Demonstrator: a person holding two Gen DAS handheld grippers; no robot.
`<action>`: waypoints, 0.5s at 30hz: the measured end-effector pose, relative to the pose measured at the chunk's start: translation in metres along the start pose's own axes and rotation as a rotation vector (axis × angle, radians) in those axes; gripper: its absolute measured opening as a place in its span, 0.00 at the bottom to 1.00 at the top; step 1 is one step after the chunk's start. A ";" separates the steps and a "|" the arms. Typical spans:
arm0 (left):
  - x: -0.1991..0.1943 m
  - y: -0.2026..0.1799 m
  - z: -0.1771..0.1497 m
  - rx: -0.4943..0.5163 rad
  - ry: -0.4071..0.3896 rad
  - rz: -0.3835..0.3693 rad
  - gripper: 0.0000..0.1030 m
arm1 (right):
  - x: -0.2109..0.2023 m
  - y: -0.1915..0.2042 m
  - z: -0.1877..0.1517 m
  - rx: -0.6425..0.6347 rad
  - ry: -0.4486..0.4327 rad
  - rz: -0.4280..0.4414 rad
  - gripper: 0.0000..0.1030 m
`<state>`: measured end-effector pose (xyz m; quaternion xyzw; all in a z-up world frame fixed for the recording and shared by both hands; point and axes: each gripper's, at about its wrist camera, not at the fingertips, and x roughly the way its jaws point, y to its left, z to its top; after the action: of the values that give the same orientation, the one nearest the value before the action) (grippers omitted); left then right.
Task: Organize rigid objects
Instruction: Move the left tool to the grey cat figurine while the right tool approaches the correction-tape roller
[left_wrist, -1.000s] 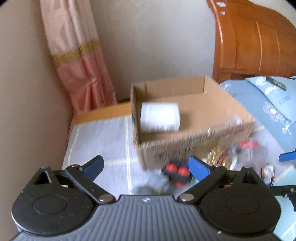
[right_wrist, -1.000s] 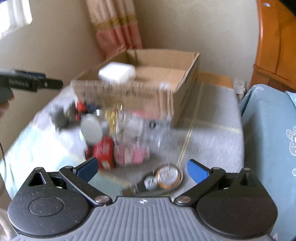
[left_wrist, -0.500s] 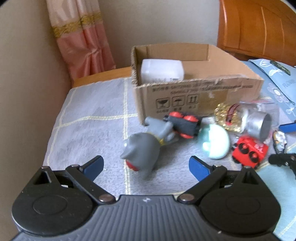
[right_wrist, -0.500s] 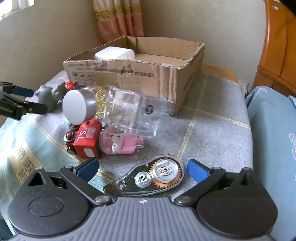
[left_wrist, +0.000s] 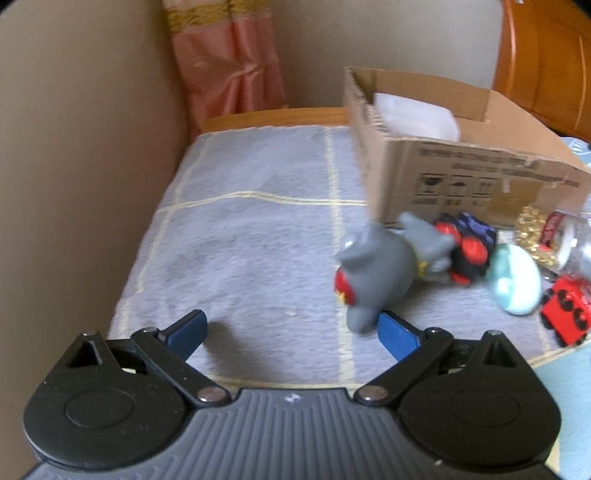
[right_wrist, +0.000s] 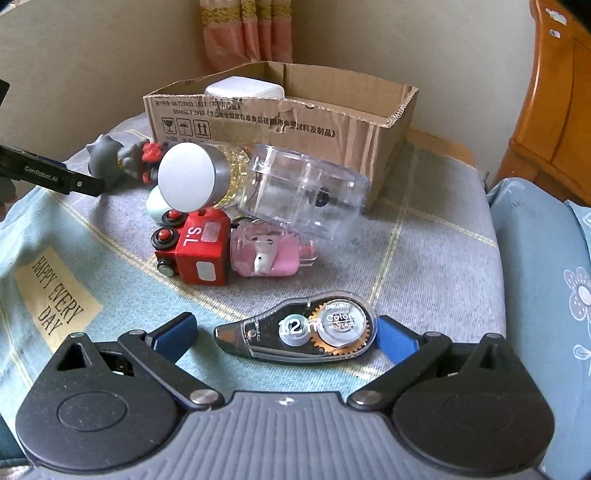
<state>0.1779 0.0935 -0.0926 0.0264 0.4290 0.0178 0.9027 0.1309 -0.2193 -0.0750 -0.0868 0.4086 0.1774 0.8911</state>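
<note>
Right gripper (right_wrist: 284, 334) spread wide around the clear plastic correction-tape dispenser (right_wrist: 299, 334) lying flat on the blanket, right pad touching its round end. Left gripper (left_wrist: 291, 328) equally wide, empty, its right finger beside the grey rubbery cat-like figure (left_wrist: 376, 273). The risk: that slick shell squirts forward on closing, or the figure gets nudged, well short of the brown cardboard box (right_wrist: 362, 125).

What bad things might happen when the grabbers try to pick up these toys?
1. The open right tool is around the correction tape, which lies flat and smooth, so it may slip out.
2. The clear plastic case leans among the pile beside the red toy train; a bump could send it rolling.
3. The left tool sits left of the grey cat toy and might knock it aside.
</note>
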 end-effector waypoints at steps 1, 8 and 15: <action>-0.001 0.004 -0.001 -0.009 -0.001 0.003 0.95 | 0.000 0.001 0.000 0.002 0.001 -0.002 1.00; 0.003 0.029 -0.001 -0.067 -0.002 0.083 0.95 | 0.001 0.007 0.000 0.019 -0.003 -0.022 1.00; -0.016 0.002 -0.005 -0.014 -0.019 -0.096 0.95 | 0.000 0.007 -0.001 0.020 -0.009 -0.023 1.00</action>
<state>0.1641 0.0952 -0.0835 -0.0003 0.4209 -0.0228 0.9068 0.1278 -0.2132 -0.0757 -0.0816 0.4054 0.1634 0.8957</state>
